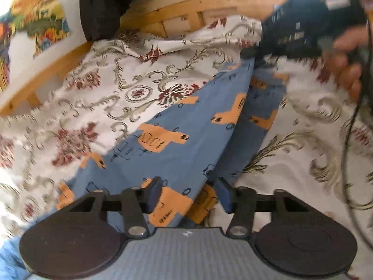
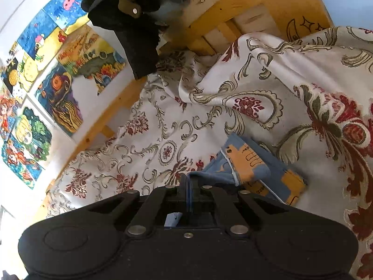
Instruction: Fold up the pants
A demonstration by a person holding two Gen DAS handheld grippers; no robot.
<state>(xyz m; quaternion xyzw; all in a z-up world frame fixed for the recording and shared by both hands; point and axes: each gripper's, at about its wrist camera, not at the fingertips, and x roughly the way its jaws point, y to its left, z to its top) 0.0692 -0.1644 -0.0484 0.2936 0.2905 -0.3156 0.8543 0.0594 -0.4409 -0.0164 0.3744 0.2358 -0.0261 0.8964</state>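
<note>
The pants (image 1: 186,126) are blue with orange printed shapes and lie stretched along a floral bedspread (image 1: 116,93). My left gripper (image 1: 189,194) is open at their near end, and the cloth runs between its blue pads (image 1: 153,193) without being pinched. At the far end my right gripper (image 1: 250,54), held by a hand (image 1: 345,67), pinches the fabric. In the right wrist view the right gripper (image 2: 188,183) is shut on a blue edge of the pants (image 2: 254,170), which bunch up just right of it, showing a white-stitched hem.
A wooden bed frame (image 1: 186,4) borders the bedspread at the back. Dark clothing (image 2: 137,35) hangs over it. Colourful pictures (image 2: 46,74) cover the white wall on the left. A raised fold of bedspread (image 2: 303,81) stands at the right. A black cable (image 1: 349,140) trails down.
</note>
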